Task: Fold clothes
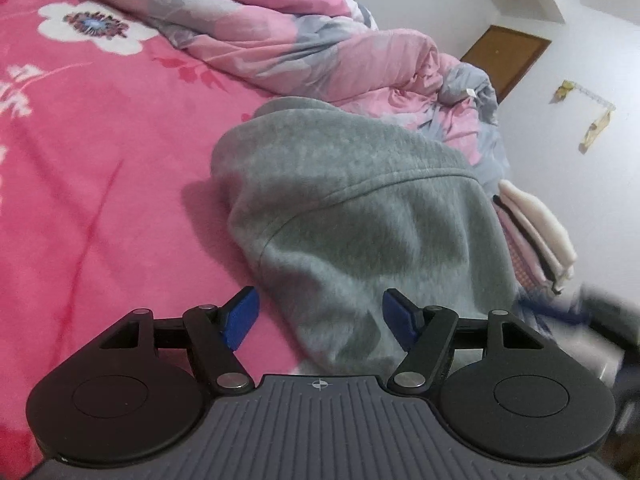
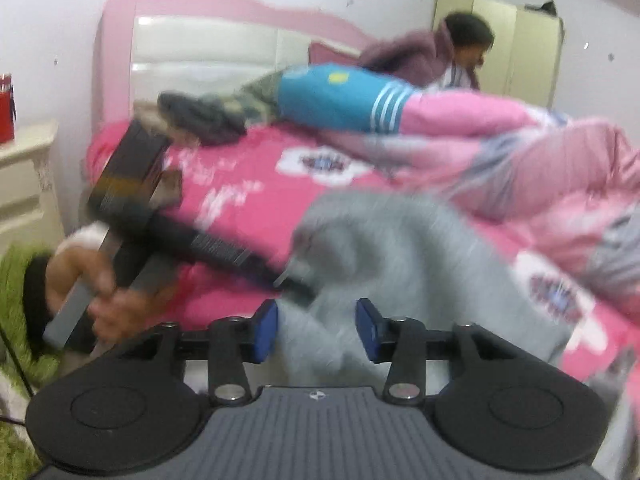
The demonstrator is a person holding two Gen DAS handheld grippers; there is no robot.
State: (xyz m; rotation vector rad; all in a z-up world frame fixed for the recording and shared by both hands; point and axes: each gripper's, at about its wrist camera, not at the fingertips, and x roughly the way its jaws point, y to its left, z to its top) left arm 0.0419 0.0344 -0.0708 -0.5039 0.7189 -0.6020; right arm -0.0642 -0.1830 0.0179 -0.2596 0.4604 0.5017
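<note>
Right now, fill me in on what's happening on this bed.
A person with a handheld gripper in each hand is folding a grey fleece garment that lies bunched on the pink flowered bedsheet. The left gripper and the right gripper are both open, with grey cloth lying between their blue fingers. A rumpled pink and grey quilt sits behind. The right view is motion-blurred.

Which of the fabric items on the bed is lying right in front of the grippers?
The plain grey fleece sweatshirt, lying between both open hand-held grippers' blue fingers. The crumpled pink-and-grey floral quilt lies farther back, against the wall.
</note>
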